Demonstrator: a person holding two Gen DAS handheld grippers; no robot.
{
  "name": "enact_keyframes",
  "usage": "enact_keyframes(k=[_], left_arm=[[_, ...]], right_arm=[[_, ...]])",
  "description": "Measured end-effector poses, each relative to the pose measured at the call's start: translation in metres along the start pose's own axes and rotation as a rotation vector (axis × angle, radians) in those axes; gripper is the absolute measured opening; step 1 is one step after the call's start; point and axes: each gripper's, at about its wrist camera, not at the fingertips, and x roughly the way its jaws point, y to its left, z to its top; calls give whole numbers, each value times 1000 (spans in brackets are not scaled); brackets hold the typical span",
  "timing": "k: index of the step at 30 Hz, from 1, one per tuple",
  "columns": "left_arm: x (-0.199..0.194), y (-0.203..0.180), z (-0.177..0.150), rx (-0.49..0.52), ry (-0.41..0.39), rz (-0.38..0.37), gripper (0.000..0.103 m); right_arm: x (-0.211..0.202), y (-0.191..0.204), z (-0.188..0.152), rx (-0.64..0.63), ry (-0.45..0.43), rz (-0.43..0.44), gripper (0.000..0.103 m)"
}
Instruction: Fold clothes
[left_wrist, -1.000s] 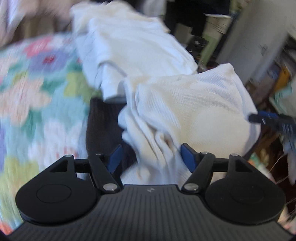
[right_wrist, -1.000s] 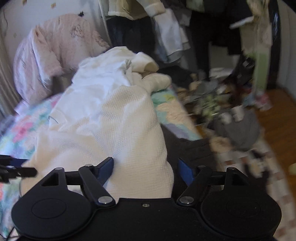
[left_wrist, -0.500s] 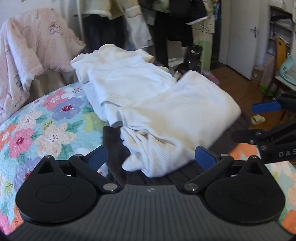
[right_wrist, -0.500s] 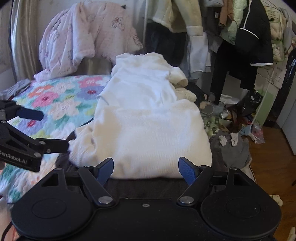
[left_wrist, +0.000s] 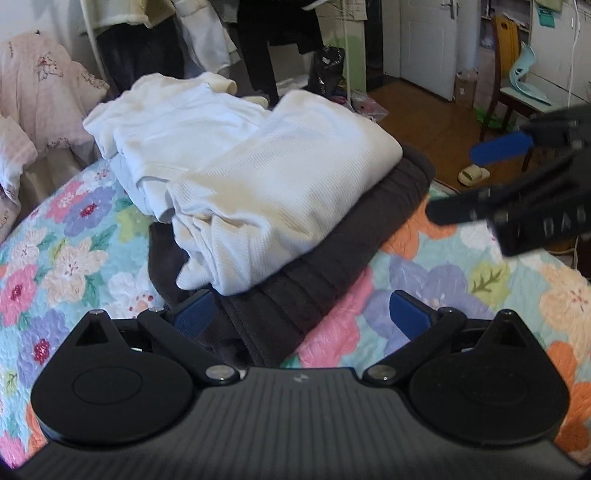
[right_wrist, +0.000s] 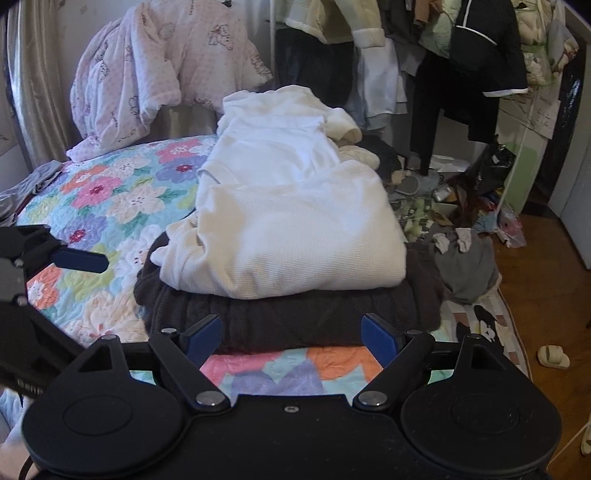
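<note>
Quilt (left_wrist: 74, 258) with big flowers fills my left-hand view off to the left of the left gripper (left_wrist: 301, 312). That gripper's jaws stand as wide apart as I see them go, and nothing is gripped; its left pad sits just at the near edge of the dark folded garment (left_wrist: 295, 295), its right pad hangs over bare quilt. Straight ahead of the fingers, the folded white waffle-knit garment (left_wrist: 288, 184) lies on top of the dark one, its loose bunched end toward me and to the left. Beyond it and a little left lies a second white garment (left_wrist: 177, 122), rumpled, touching the first. Off to the right the right gripper (left_wrist: 498, 147) shows, blurred.

From the right gripper's (right_wrist: 291, 338) own camera, the left gripper (right_wrist: 79, 260) pokes in at the left edge. The right jaws are opening — nothing between them, both pads clear of cloth, just short of the dark garment (right_wrist: 295, 314). Dead ahead the white folded piece (right_wrist: 295, 236) sits squarely on it; the other white garment (right_wrist: 273, 129) lies behind. Right of the fingers, past the bed's edge, clothes litter the wooden floor (right_wrist: 535, 295).
</note>
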Motion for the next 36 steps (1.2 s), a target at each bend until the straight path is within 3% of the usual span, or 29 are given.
enact_keyframes(k=[15, 30, 34, 36], left_arm=[[5, 9, -3, -72, 46, -55, 103], [10, 16, -7, -151, 60, -30, 103], [12, 13, -8, -146, 53, 20, 103], [11, 9, -8, -123, 38, 83, 103]], right_arm=[[10, 1, -6, -14, 44, -6, 87], [12, 5, -11, -38, 78, -9, 87], [12, 8, -12, -48, 84, -2, 87], [13, 9, -13, -51, 88, -2, 87]])
